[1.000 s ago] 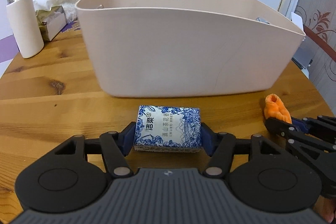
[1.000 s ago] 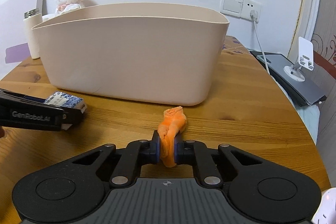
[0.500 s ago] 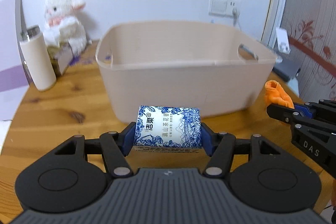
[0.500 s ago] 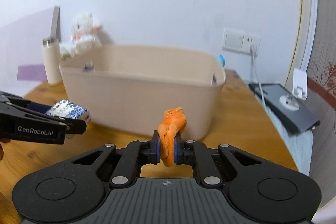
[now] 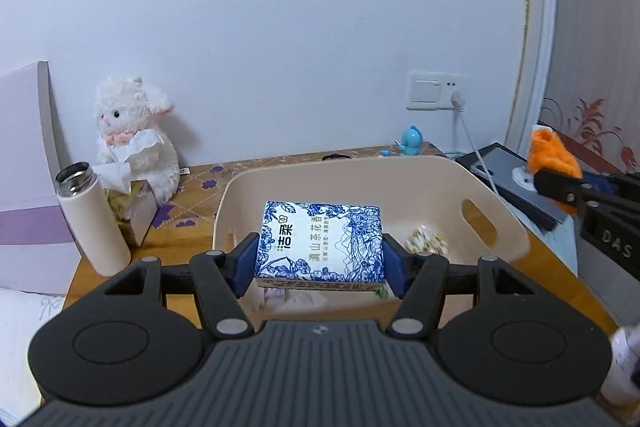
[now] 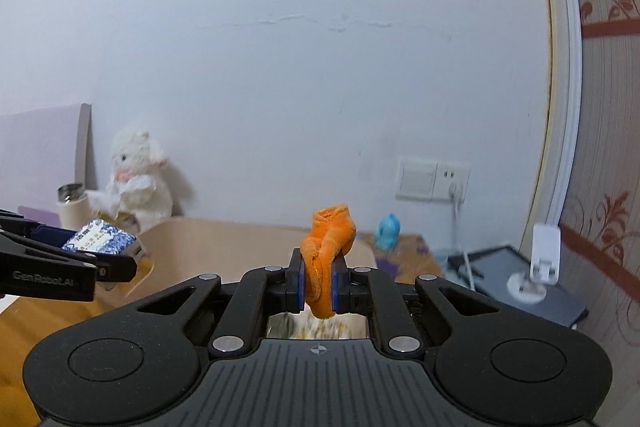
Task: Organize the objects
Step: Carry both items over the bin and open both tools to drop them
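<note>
Left wrist alone, bin (image 5: 500, 223) interior, clutter

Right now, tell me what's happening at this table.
A person is tidying things into the beige bin with a handheld gripper in each hand. The left gripper is clamped on a blue-and-white tissue pack, held above the bin's open top. The right gripper is pinched shut on an orange cloth, also raised near the bin. Neither item has been dropped in yet; a few small things already lie inside.
</note>
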Demonstrator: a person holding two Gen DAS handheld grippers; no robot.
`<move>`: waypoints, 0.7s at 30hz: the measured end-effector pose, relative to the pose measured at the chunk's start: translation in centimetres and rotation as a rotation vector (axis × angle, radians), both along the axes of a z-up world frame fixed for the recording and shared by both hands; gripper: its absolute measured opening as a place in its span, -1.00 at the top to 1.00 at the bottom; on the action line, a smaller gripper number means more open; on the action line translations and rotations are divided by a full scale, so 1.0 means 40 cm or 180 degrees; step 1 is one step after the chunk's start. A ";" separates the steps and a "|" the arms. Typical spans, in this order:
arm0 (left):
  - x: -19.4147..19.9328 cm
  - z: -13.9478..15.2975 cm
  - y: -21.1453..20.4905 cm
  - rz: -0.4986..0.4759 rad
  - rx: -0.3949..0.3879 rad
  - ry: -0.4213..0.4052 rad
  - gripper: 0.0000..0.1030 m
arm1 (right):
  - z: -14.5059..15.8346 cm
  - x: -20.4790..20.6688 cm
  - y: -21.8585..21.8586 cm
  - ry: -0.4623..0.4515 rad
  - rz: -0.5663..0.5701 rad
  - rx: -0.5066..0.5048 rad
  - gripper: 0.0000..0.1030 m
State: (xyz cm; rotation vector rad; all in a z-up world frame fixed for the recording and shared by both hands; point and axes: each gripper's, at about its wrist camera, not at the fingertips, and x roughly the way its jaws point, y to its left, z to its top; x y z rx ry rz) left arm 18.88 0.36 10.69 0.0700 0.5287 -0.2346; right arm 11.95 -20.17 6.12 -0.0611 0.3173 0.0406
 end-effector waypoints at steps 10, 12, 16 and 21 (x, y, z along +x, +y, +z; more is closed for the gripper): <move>0.204 -0.105 -0.069 0.0241 0.0348 0.0650 -0.26 | -0.061 0.189 0.025 0.0468 -0.0044 0.0044 0.79; 0.230 -0.140 -0.073 0.0275 0.0379 0.0833 -0.26 | -0.094 0.226 0.031 0.0675 -0.0040 0.0054 0.78; 0.245 -0.178 -0.069 0.0266 0.0383 0.1021 -0.28 | -0.152 0.255 0.046 0.0973 -0.0004 0.0097 0.74; 0.222 -0.169 -0.067 0.0238 0.0408 0.0963 -0.49 | -0.171 0.241 0.053 0.1108 -0.0058 -0.0004 -0.03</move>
